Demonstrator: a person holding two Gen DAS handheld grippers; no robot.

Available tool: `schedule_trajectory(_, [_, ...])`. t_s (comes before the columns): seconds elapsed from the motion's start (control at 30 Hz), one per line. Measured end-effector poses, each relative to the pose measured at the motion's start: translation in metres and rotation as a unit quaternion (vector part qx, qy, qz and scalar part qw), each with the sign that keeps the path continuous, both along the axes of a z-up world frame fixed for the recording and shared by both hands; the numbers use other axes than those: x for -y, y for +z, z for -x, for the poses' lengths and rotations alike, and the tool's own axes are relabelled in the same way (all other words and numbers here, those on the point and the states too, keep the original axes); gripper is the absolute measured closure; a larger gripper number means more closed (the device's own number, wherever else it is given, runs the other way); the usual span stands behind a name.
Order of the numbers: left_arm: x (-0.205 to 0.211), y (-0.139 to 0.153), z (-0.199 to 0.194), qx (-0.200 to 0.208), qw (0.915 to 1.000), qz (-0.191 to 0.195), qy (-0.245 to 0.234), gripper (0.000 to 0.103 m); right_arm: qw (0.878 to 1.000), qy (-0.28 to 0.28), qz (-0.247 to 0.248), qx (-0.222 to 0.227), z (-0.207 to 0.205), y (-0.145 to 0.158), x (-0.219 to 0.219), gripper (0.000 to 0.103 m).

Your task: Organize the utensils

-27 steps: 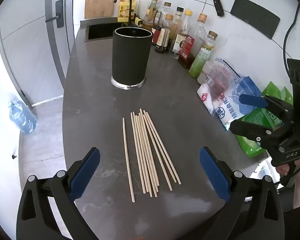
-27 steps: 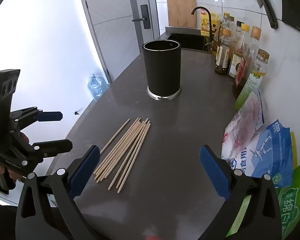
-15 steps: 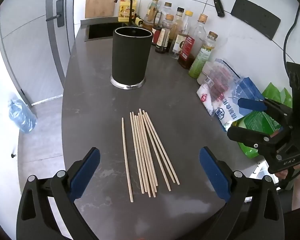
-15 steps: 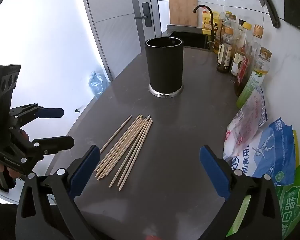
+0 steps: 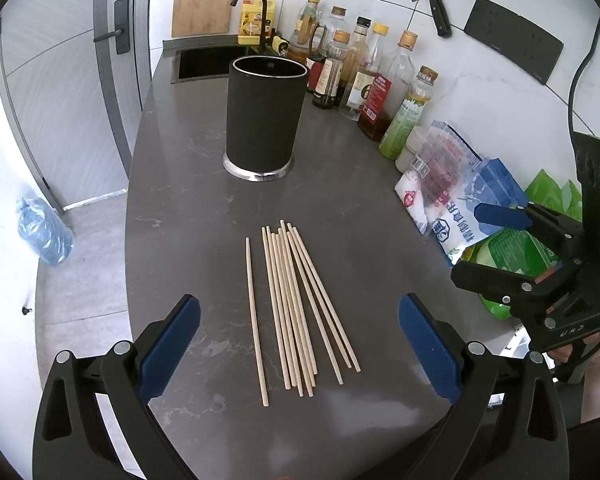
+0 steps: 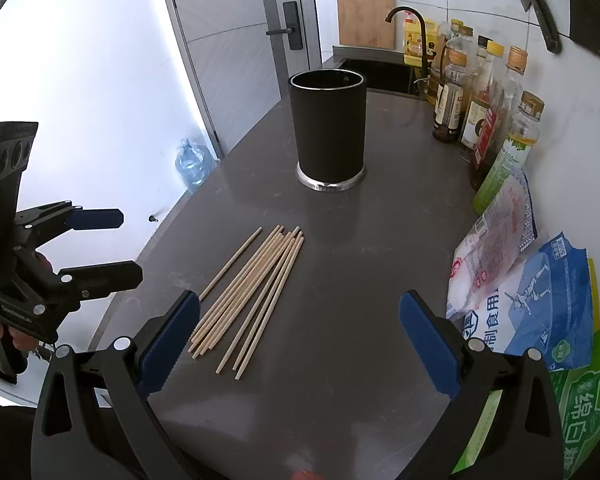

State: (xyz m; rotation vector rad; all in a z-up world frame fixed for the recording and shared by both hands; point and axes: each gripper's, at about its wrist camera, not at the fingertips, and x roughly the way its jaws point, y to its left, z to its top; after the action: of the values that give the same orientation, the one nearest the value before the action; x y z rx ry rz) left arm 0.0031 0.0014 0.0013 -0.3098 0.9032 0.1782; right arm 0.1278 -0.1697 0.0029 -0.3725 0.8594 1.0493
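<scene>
Jaws of left gripper and right gripper stand wide, empty. Wooden chopsticks lie loose on the grey worktop, near side of the upright black utensil holder.

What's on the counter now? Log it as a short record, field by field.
surface: grey counter
chopsticks: loose bundle lying flat, one stick apart on its left
holder: black, upright, beyond the chopsticks, apart from them
left gripper: open, empty, above the chopsticks' near ends
right gripper: open, empty
wall side: bottles, bags
</scene>
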Motion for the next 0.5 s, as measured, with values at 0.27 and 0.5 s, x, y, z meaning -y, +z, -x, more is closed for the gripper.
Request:
schedule_trajectory(0.27, [-0.0041, 0.0001, -0.0011, -0.004, 1.0000, 0.002, 0.002, 0.007, 1.000, 0.004, 0.002, -0.005, -0.0029, -0.0021, -0.0025, 0.004])
schedule_trajectory(0.5, [-0.0022, -0.0008, 0.0004, -0.005, 1.0000, 0.002, 0.002, 0.007, 1.000, 0.004, 0.004, -0.005, -0.0023, -0.0031, -0.0048, 0.004])
